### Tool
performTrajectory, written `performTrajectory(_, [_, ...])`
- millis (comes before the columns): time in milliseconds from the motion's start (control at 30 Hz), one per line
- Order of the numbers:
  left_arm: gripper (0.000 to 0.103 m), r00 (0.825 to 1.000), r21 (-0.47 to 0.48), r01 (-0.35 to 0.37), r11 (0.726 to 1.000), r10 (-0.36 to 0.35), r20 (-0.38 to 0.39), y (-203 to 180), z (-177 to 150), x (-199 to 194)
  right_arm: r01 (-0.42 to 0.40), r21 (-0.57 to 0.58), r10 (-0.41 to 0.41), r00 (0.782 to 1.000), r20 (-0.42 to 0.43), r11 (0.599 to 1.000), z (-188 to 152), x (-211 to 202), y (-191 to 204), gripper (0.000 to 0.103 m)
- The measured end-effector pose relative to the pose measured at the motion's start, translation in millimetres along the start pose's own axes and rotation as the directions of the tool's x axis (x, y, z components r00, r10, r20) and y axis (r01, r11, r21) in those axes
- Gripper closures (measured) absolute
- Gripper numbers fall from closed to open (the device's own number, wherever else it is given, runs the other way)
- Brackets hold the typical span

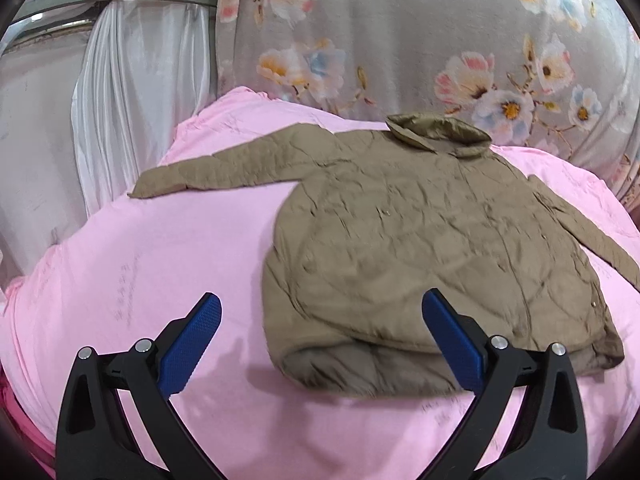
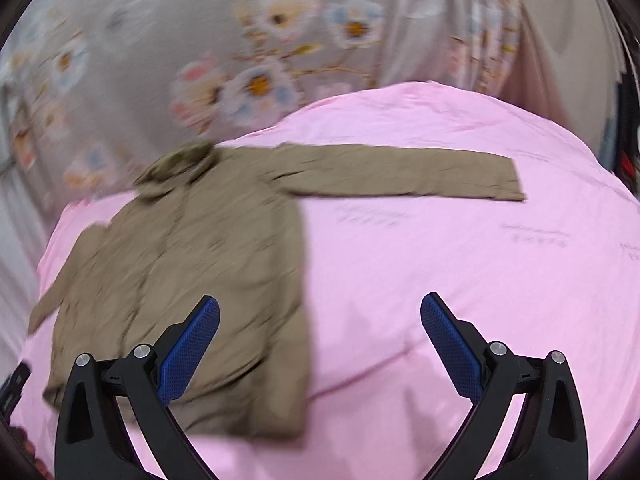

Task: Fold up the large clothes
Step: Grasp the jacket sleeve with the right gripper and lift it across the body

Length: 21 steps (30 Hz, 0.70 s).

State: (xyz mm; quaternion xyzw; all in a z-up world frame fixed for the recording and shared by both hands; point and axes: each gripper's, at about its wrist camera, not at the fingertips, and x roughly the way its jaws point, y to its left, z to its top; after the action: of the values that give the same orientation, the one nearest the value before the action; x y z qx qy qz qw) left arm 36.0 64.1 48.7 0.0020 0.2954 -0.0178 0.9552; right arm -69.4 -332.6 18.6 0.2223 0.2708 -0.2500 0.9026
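Note:
An olive-brown quilted jacket [image 1: 420, 248] lies flat on a pink sheet [image 1: 140, 264], collar at the far side, both sleeves spread out to the sides. My left gripper [image 1: 320, 312] is open and empty, hovering above the jacket's near left hem corner. In the right wrist view the jacket [image 2: 192, 280] fills the left half, with one sleeve [image 2: 408, 172] stretched to the right. My right gripper [image 2: 320, 312] is open and empty above the jacket's near right edge and the pink sheet [image 2: 460, 260]. This view is motion-blurred.
A grey floral fabric [image 1: 400, 40] hangs behind the sheet. A white curtain [image 1: 132, 100] hangs at the far left. The sheet's edges fall away at left and right. A dark object [image 2: 14, 388] shows at the left edge.

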Motion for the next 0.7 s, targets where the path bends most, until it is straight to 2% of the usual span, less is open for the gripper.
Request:
performTrajectory(133, [0.005,0.999,0.035,-0.044,0.998,0.043,0.016,5.0,21.9,17.0,0.069,0.183,-0.06,0.997,-0.057,0.981,42.9,49.0,-68.1,0.005])
performTrajectory(233, [0.005,0.998,0.042,-0.059,0.997,0.058,0.016,7.5,33.9,32.2,0.068,0.324,-0.039,0.995,-0.094,0.944,62.3,85.0,-112.7,0.005])
performTrajectory(367, [0.005,0.997,0.024,-0.07,0.997,0.07,0.013,11.2,43.8,46.6,0.088,0.465,-0.04,0.993,-0.113,0.881,75.4,121.7,-155.5,0.005])
performTrajectory(500, [0.005,0.998,-0.002,-0.065,0.998,0.065,0.0,15.9,51.9,60.0,0.096,0.545,-0.053,0.994,-0.093,0.833,83.6,143.9,-180.8,0.008])
performTrajectory(533, [0.005,0.998,-0.005,-0.063,0.998,0.063,-0.005,16.3,53.2,63.1,0.101,0.548,-0.064,0.994,-0.087,0.83,86.2,145.8,-182.2,0.015])
performTrajectory(567, [0.005,0.998,-0.008,-0.062,0.998,0.062,-0.009,16.7,54.4,65.8,0.12,0.544,-0.087,0.992,-0.086,0.83,92.5,150.7,-183.8,0.03])
performTrajectory(600, [0.005,0.998,-0.011,-0.063,0.998,0.062,-0.011,16.9,55.6,68.9,0.13,0.542,-0.098,0.991,-0.087,0.83,96.1,153.7,-186.2,0.04])
performTrajectory(667, [0.005,0.998,-0.011,-0.068,0.998,0.068,-0.012,17.5,57.1,73.1,0.138,0.556,-0.105,0.99,-0.091,0.819,103.0,162.5,-190.5,0.091])
performTrajectory(700, [0.005,0.997,-0.008,-0.075,0.997,0.075,-0.011,17.4,57.6,75.4,0.123,0.57,-0.093,0.992,-0.082,0.812,104.3,163.6,-193.4,0.097])
